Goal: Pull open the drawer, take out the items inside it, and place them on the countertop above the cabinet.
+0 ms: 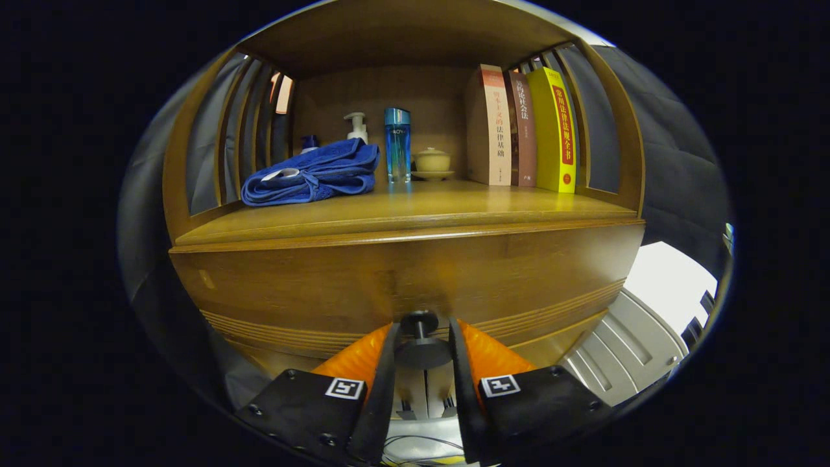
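Gripper [421, 337] sitting right up against the drawer front [402, 279] of a wooden cabinet, its two fingers standing either side of the dark round drawer knob [420, 344]. Knob lying between the fingers, which are sitting close to its disc; whether both are pressing on it, cannot tell. Drawer front showing flush under the countertop [415, 211], with grooved lines running along its lower edge. On the countertop above: a folded blue towel [314, 175] lying toward the left, a white pump bottle [356, 126] standing just behind it, a tall blue bottle [397, 144] standing beside the towel, a small lidded cup on a saucer [432, 162] sitting further back, and three upright books [522, 130] leaning together at the right against the slatted side.
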### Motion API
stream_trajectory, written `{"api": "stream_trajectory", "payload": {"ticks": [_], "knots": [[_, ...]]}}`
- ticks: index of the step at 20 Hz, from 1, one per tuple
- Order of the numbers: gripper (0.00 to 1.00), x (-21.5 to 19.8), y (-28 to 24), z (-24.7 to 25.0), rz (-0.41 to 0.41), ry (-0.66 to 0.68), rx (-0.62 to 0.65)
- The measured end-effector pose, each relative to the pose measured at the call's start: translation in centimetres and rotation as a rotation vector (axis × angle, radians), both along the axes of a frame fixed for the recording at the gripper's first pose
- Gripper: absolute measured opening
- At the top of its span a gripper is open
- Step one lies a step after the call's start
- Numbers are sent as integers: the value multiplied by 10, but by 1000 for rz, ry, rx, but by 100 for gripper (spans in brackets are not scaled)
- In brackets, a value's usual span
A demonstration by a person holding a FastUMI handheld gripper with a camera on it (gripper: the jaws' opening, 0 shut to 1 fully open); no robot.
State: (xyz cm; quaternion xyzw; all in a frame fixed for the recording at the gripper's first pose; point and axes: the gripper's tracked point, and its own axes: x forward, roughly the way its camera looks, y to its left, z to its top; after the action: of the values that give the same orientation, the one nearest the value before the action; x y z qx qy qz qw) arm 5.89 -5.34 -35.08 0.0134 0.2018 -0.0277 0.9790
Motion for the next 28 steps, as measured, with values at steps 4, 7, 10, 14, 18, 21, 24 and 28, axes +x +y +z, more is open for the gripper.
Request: {"api": "stream_trajectory", "payload": {"ticks": [4,7,10,14,18,21,24,28], "knots": [[47,-17,1,1,3,25,-8],[47,-34,0,3,6,53,-14],[44,-52,-2,7,-5,62,-10],[44,-77,-3,11,-9,82,-14],[44,-100,-4,15,-7,95,-11],[44,-116,-6,14,-19,117,1],[44,-131,-7,13,-27,127,10],[44,-141,-7,12,-38,137,26]]}}
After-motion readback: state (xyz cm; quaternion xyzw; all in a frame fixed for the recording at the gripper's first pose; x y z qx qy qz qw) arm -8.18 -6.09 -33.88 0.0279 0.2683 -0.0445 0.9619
